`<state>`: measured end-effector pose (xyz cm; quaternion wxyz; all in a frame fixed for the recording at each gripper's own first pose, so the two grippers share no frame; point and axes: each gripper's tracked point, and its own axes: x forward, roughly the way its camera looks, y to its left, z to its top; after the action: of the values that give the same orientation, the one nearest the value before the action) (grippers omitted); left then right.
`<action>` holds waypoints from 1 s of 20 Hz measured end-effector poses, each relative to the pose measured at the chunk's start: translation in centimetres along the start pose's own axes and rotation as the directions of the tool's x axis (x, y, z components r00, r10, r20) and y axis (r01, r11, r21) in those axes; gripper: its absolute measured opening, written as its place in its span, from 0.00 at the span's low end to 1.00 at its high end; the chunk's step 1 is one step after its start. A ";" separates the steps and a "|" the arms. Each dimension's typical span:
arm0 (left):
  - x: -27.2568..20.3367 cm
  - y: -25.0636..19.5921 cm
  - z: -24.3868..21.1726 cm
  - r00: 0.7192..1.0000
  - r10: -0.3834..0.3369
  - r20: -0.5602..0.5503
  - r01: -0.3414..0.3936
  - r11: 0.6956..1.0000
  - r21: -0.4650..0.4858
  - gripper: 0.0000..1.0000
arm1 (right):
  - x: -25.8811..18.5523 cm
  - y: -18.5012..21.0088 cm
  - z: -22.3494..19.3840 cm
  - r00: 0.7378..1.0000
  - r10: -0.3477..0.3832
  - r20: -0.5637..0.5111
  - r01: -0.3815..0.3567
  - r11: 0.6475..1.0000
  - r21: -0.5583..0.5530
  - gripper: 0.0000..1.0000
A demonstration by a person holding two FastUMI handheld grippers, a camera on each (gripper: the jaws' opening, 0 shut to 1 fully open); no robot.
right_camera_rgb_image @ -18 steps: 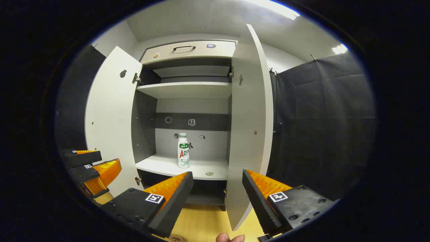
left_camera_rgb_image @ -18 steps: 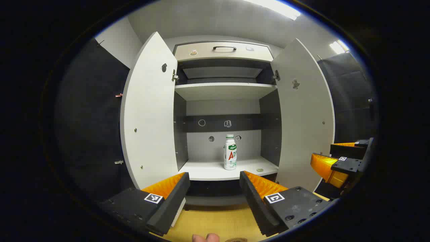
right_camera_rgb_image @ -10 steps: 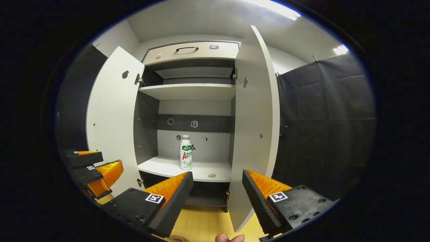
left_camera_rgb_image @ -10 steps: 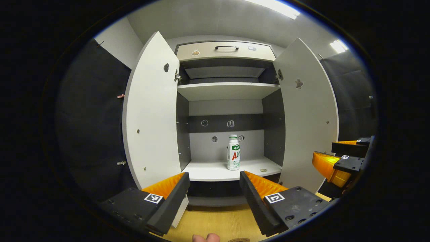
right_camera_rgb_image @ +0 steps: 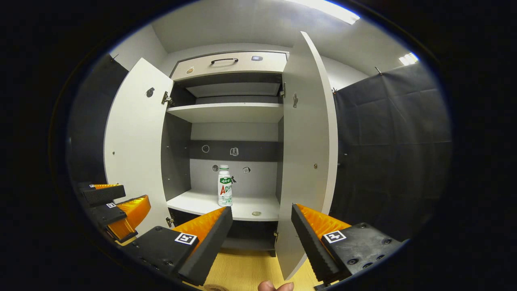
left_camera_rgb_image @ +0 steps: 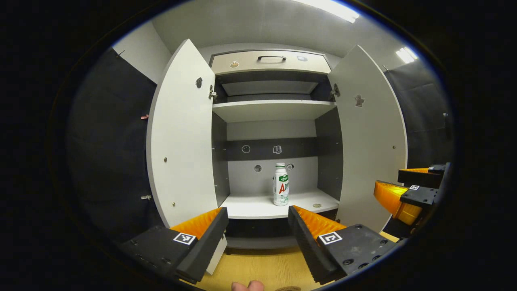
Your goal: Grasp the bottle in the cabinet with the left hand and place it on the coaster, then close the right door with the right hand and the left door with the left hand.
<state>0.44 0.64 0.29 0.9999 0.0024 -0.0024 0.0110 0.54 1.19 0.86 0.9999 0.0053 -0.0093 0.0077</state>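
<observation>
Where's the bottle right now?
The bottle stands upright on the cabinet's lower shelf, near the back wall, right of centre in the left gripper view, with a small round disc to its right.

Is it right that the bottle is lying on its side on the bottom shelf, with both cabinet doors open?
Not quite. The bottle stands upright on the bottom shelf, not on its side; the left gripper view shows it with its cap on top. The rest holds: the left door and the right door are both open.
</observation>
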 end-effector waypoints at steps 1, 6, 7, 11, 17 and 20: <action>0.0 0.1 0.0 1.000 0.002 -0.002 -0.002 1.000 -0.002 0.94 | 0.0 -0.1 0.0 1.000 -0.001 0.000 0.001 1.000 0.000 0.97; 0.2 0.2 -0.1 1.000 0.007 -0.006 -0.007 1.000 -0.001 0.95 | 0.0 -0.2 0.2 1.000 0.000 0.002 0.000 1.000 0.006 0.97; 0.4 0.1 0.0 1.000 0.006 -0.006 -0.006 1.000 -0.001 0.95 | -0.1 -0.3 0.2 1.000 -0.002 0.001 0.002 1.000 0.006 0.97; 2.3 -1.2 -0.2 1.000 -0.018 -0.001 0.018 1.000 -0.012 0.94 | -0.6 -1.3 0.6 1.000 -0.009 0.010 0.008 1.000 0.018 0.97; 8.9 -4.5 -0.6 0.998 -0.068 0.004 0.068 0.997 -0.027 0.94 | -1.8 -4.6 0.6 0.999 -0.024 0.037 0.024 1.000 -0.001 0.97; 13.1 -6.0 -0.7 0.997 -0.078 0.005 0.078 0.997 -0.029 0.94 | -2.3 -6.1 0.2 0.999 -0.019 0.039 0.019 1.000 -0.006 0.97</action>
<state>13.66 -5.03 -0.41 0.9995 -0.0121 -0.0045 -0.0282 -1.66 -4.95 0.91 0.9996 0.0024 -0.0286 -0.0020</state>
